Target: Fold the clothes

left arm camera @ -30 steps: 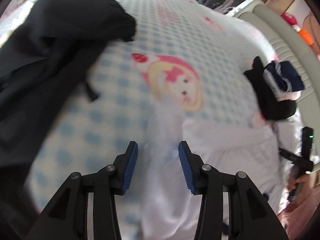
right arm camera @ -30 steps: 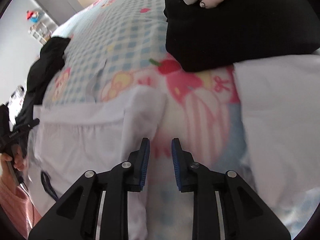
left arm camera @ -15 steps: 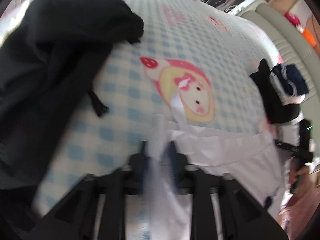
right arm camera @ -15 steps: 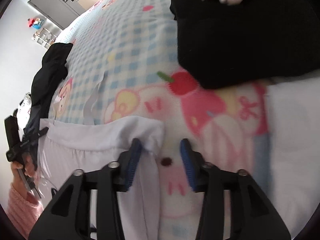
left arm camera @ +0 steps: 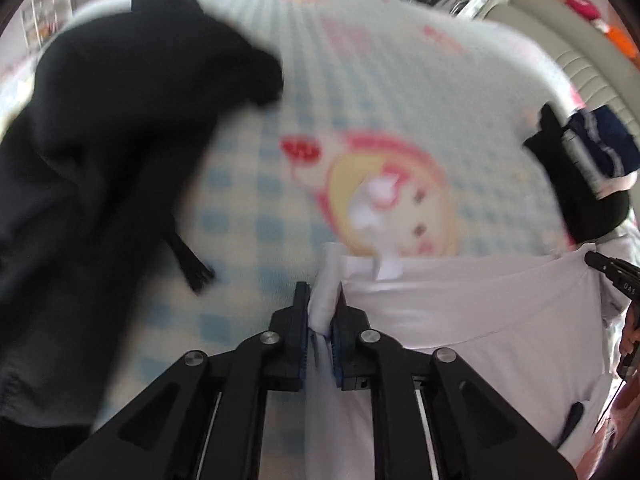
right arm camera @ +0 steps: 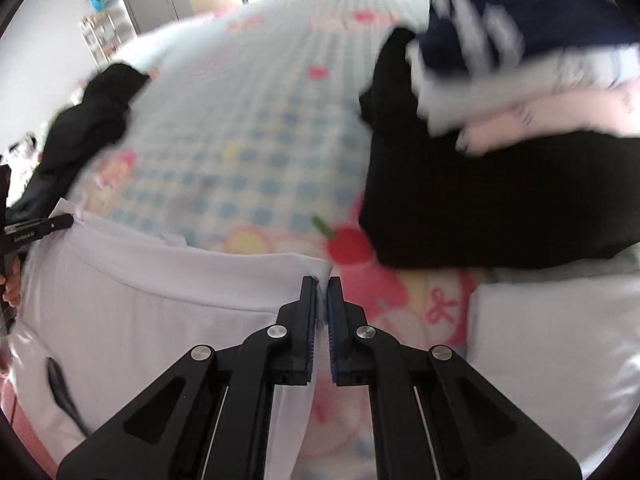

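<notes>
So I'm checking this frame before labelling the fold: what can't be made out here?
- Left wrist view: the white thin fabric garment runs off the bottom edge; its type is unclear.
- Motion blur smears the black crumpled garment and the checked cartoon-print blanket.
- Right wrist view: blur hides the folded clothes stack's layers.
- Left gripper and right gripper hide the pinched cloth.

The white garment (left arm camera: 460, 312) lies spread on the bed, its two upper corners pinched up.
</notes>
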